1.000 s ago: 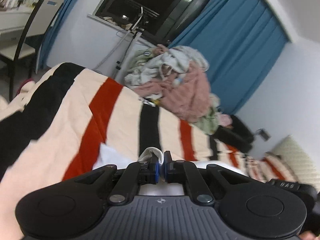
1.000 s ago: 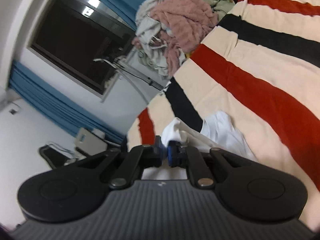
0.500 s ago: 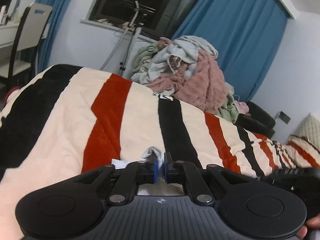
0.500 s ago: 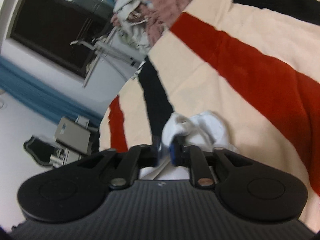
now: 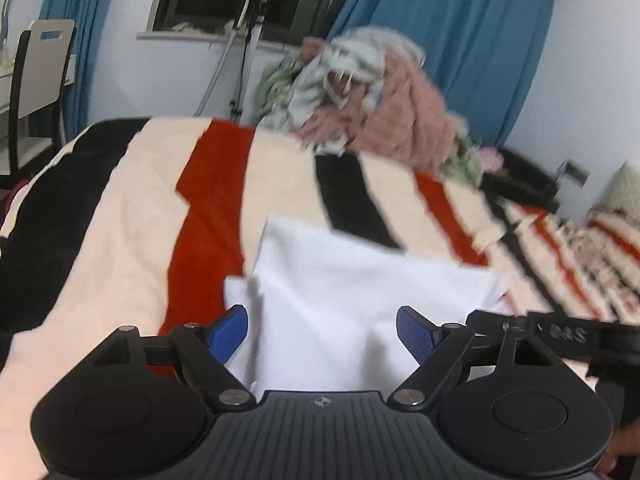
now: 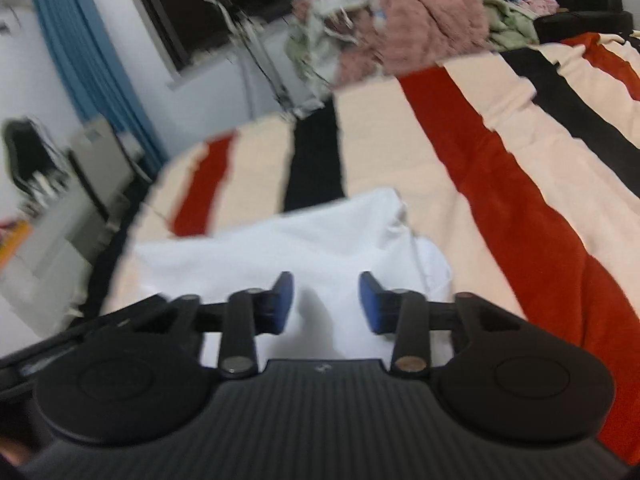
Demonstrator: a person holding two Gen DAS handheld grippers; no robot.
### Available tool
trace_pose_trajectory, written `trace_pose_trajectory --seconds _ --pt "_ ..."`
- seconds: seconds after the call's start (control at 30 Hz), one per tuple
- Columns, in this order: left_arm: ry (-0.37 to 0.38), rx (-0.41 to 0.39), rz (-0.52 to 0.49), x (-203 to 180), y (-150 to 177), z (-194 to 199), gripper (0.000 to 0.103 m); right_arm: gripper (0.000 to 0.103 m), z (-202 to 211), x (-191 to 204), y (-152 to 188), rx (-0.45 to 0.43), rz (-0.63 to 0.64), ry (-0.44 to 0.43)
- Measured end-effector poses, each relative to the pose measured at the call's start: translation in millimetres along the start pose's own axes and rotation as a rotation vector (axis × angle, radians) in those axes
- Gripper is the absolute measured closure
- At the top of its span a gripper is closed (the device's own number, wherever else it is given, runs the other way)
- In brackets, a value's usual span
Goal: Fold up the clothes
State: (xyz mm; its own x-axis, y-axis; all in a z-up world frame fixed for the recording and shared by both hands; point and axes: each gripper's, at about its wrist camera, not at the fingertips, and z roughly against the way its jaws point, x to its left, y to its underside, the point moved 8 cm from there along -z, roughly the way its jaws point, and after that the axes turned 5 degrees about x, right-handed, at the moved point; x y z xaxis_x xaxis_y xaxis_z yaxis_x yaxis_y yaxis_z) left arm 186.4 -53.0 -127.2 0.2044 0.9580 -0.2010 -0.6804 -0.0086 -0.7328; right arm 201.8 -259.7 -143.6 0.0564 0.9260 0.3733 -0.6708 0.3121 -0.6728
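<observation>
Lying flat in a rough rectangle on the striped blanket (image 5: 140, 208), white garment (image 5: 360, 300) now sits released: left gripper (image 5: 322, 330) and right gripper (image 6: 326, 302), clamped on it moments earlier, both gape above it, suggesting one fold laid.

A bed covered by a plush blanket (image 5: 132, 216) striped in cream, red and black fills both views. A white cloth garment (image 5: 344, 288) lies flat on the blanket toward 6 o'clock in both views (image 6: 280, 248), its edges loosely folded. At the bed's far edge, around 12 to 1 o'clock, sits a heaped pile of crumpled clothes (image 5: 376, 104), pink fuzzy fabric mixed with pale green and white pieces (image 6: 400, 20).
</observation>
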Motion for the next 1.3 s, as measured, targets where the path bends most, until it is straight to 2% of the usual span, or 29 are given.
trace_pose_trajectory --seconds 0.1,0.27,0.43,0.57,0.7,0.83,0.87,1.0,1.07,1.13,1.2,1.23,1.27,1.3 --pt "-0.041 0.038 -0.017 3.4 7.0 -16.3 0.021 0.072 -29.1 -7.3 2.2 0.043 0.03 0.066" --pt "-0.066 0.04 -0.057 1.2 12.0 -19.9 0.021 0.071 -27.3 -0.9 2.4 0.042 0.075 0.073" --pt "-0.048 0.0 -0.1 -14.7 18.7 10.0 0.021 0.069 20.3 12.6 9.4 -0.007 0.125 0.071" --pt "-0.039 0.002 -0.128 -26.4 33.9 33.2 0.021 0.069 63.8 20.5 18.0 -0.045 0.186 0.073" --pt "-0.046 0.023 -0.13 -27.2 50.5 46.3 0.021 0.068 72.3 12.9 41.0 0.005 0.143 0.081" --pt "-0.046 0.041 -0.106 -24.2 62.4 46.1 0.021 0.071 47.3 3.8 66.5 0.121 0.147 0.141" --pt "-0.051 0.045 -0.106 -23.8 64.3 45.0 0.021 0.071 45.2 3.6 68.1 0.128 0.146 0.148" --pt "-0.048 0.049 -0.09 -22.3 65.5 47.7 0.021 0.07 50.2 2.9 66.6 0.108 0.106 0.143" --pt "-0.034 0.042 -0.069 -21.9 62.1 54.0 0.021 0.068 60.4 -0.8 63.6 0.087 0.034 0.104" --pt "0.013 0.038 -0.008 -20.3 58.8 67.8 0.021 0.067 72.2 -7.0 60.7 0.07 -0.063 0.057" --pt "0.048 0.026 0.048 -18.5 56.2 84.4 0.02 0.053 83.6 -13.8 61.4 0.067 -0.183 -0.004" --pt "0.072 0.027 0.076 -17.6 56.5 92.7 0.019 0.038 88.3 -16.0 63.7 0.067 -0.241 -0.045" --pt "0.101 0.032 0.106 -16.9 57.8 101.1 0.019 0.028 92.8 -18.1 67.3 0.07 -0.302 -0.09" --pt "0.137 0.04 0.137 -16.7 59.3 107.5 0.019 0.025 97.3 -20.4 71.2 0.074 -0.366 -0.136"
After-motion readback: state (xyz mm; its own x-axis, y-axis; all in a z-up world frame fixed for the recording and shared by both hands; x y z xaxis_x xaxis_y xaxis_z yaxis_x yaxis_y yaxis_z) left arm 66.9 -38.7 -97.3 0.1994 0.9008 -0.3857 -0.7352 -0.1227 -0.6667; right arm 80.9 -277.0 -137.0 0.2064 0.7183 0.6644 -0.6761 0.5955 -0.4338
